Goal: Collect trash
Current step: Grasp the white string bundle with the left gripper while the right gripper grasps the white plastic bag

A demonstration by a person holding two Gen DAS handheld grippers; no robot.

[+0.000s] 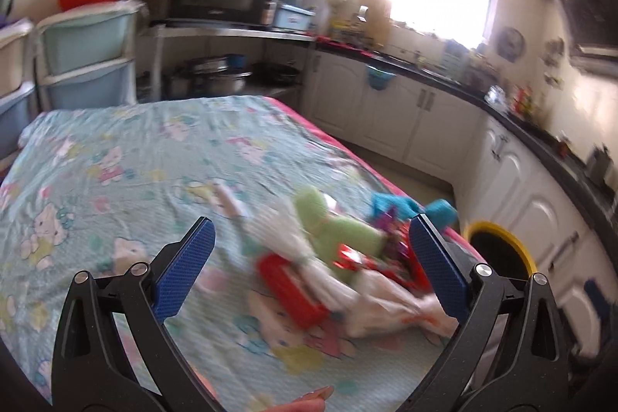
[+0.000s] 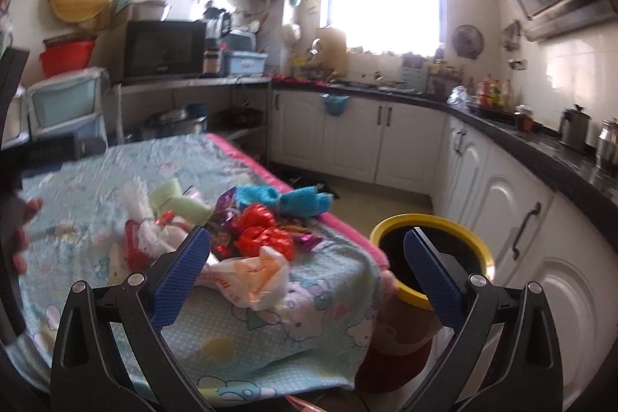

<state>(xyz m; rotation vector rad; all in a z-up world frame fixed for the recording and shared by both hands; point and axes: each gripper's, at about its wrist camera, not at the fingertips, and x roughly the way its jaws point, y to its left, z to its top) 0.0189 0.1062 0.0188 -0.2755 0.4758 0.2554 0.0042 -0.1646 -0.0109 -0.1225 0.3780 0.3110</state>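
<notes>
the trash [image 2: 247,234] was seen heaped near the table's right-hand edge: a white plastic bag [image 2: 257,277], crumpled red wrappers [image 2: 262,236], a green piece [image 1: 336,226], blue pieces [image 2: 286,199] and purple foil [image 2: 226,207], all resting on the cartoon-print cloth [image 2: 116,157]. nothing from the heap was held, and the dark inside of the yellow-rimmed bin [image 2: 401,221], standing just beside the table, could not be read, so the collecting was judged barely begun, with the whole pile left. the left gripper [image 1: 309,269] was held over the pile with jaws spread wide and empty; the right gripper [image 2: 307,267] was likewise spread and empty, between bag and bin. white cabinets [image 2: 347,138] and a microwave [image 2: 166,49] were seen well apart; nothing was judged to block the bin.
</notes>
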